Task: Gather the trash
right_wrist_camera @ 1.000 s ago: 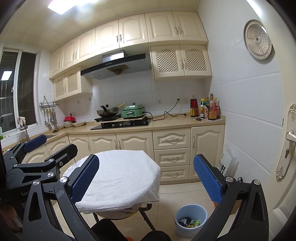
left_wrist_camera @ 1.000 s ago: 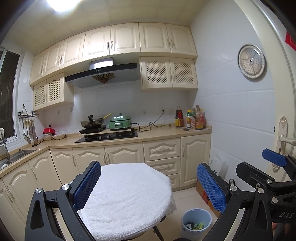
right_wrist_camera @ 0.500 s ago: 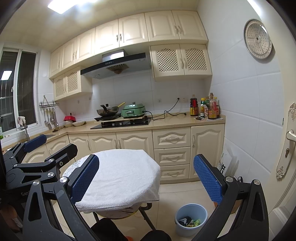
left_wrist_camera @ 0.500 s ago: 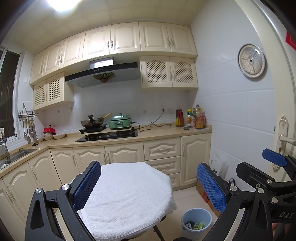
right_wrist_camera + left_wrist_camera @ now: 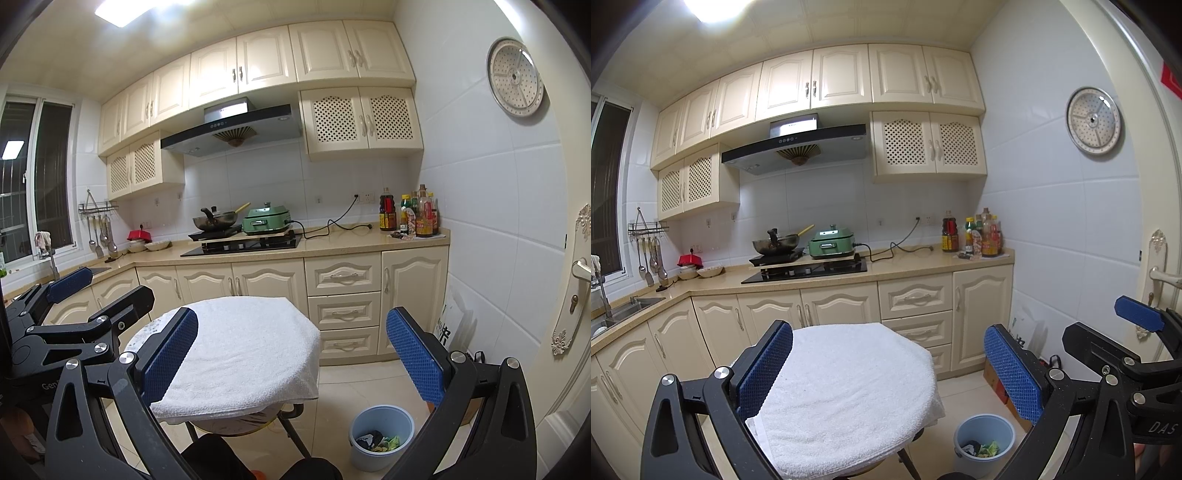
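A small round table under a white towel [image 5: 849,391] stands in front of me; it also shows in the right wrist view [image 5: 243,347]. I see no trash on the towel. A light blue bin [image 5: 983,443] with scraps inside stands on the floor to the table's right, also in the right wrist view [image 5: 380,435]. My left gripper [image 5: 888,373] is open and empty above the table's near edge. My right gripper [image 5: 291,354] is open and empty too. The left gripper shows at the left of the right wrist view [image 5: 74,317].
Cream cabinets and a countertop [image 5: 905,264] run along the back wall with a wok [image 5: 775,243], a green cooker [image 5: 831,242] and bottles [image 5: 975,236]. A sink [image 5: 617,314] is at the left. A door with a handle [image 5: 581,269] is at the right.
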The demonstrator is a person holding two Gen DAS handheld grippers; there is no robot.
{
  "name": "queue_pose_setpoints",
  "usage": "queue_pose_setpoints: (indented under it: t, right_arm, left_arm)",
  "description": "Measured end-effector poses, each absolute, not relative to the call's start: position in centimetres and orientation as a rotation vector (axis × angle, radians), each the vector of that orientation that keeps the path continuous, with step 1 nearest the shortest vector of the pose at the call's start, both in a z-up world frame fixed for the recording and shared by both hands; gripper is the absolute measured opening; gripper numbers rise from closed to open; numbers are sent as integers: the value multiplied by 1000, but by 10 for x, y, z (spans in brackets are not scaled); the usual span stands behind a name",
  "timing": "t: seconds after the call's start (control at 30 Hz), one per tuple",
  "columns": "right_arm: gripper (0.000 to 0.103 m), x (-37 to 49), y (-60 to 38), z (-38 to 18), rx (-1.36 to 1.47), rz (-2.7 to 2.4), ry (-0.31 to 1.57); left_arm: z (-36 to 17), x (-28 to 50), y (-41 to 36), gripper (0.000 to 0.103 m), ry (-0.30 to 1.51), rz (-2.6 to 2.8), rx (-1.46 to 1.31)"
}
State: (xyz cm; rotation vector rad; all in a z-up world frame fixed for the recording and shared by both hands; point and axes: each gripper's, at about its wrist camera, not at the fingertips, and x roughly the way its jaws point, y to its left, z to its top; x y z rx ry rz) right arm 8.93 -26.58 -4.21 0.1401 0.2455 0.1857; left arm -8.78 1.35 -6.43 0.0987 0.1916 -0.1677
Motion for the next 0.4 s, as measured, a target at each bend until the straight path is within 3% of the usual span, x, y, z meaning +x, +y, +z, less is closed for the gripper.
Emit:
queue_pose_setpoints:
  t: [0.4]
  right_arm:
    - [103,91,-267,-43,141,186,250]
  left_arm:
    - [-67,-86,13,102,194,-166,99]
